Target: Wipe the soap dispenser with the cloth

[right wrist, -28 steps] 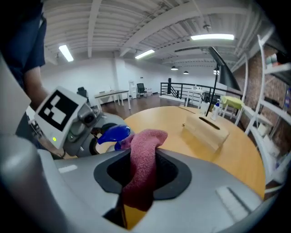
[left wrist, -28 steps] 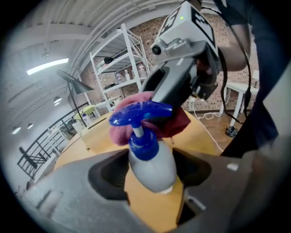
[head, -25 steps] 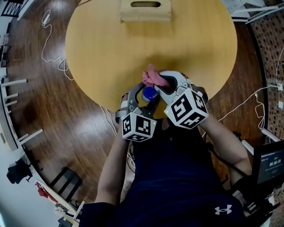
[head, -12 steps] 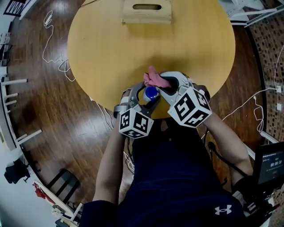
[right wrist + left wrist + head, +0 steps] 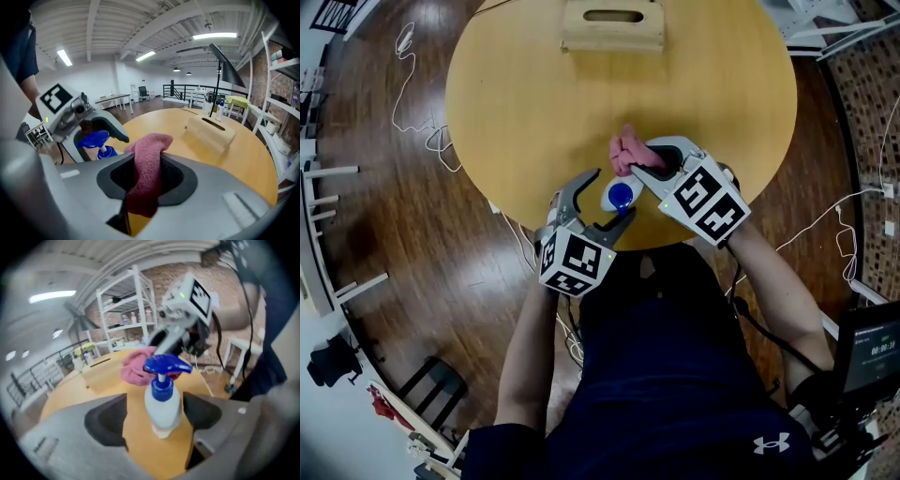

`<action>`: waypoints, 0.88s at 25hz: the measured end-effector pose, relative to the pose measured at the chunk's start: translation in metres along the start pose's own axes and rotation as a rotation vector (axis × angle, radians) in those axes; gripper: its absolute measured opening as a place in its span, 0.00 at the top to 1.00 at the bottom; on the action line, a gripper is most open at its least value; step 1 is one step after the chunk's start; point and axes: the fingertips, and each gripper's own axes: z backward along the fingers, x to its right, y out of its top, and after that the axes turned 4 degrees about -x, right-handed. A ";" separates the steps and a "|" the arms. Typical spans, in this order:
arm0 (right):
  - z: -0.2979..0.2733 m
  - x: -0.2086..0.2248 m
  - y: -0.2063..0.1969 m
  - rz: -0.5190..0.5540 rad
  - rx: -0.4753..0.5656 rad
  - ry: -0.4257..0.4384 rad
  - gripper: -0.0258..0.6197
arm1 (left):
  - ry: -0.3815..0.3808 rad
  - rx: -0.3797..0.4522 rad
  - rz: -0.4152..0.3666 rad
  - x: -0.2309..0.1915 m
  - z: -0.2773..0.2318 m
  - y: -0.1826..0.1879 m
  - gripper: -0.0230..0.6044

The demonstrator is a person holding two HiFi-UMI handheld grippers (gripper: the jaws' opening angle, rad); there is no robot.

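Round wooden worktop (image 5: pixel 534 94) bears a white, blue-pumped soap dispenser (image 5: pixel 161 401) between left tongs (image 5: pixel 154 420) just spread clear of it. Right tongs (image 5: pixel 146 183), pinching pink terry cloth (image 5: pixel 149 145), should wipe lightly lest it tip.

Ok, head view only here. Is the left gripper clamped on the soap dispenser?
Observer: No. In the left gripper view, the left gripper jaws have just been opening. The soap dispenser stands between them, with a gap on each side.
Operator: Is the right one holding the cloth?
Observer: Yes. The right gripper view shows the right gripper shut on the pink cloth, which is bunched above the jaws.
Operator: Is the dispenser upright?
Observer: Yes. Its white body stands on the table under the blue pump head.
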 end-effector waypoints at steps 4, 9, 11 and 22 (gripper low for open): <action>0.001 0.000 -0.014 -0.016 -0.049 -0.016 0.79 | 0.133 0.055 0.316 -0.002 0.030 0.012 0.44; 0.016 -0.009 -0.027 -0.075 -0.029 0.016 0.79 | 0.230 0.030 0.396 0.006 0.028 0.010 0.65; 0.024 -0.020 -0.033 -0.059 -0.025 0.059 0.79 | 0.230 0.031 0.388 0.007 0.027 0.008 0.67; 0.010 -0.022 -0.019 0.099 -0.137 0.051 0.79 | 0.203 0.033 0.304 0.009 0.026 0.007 0.72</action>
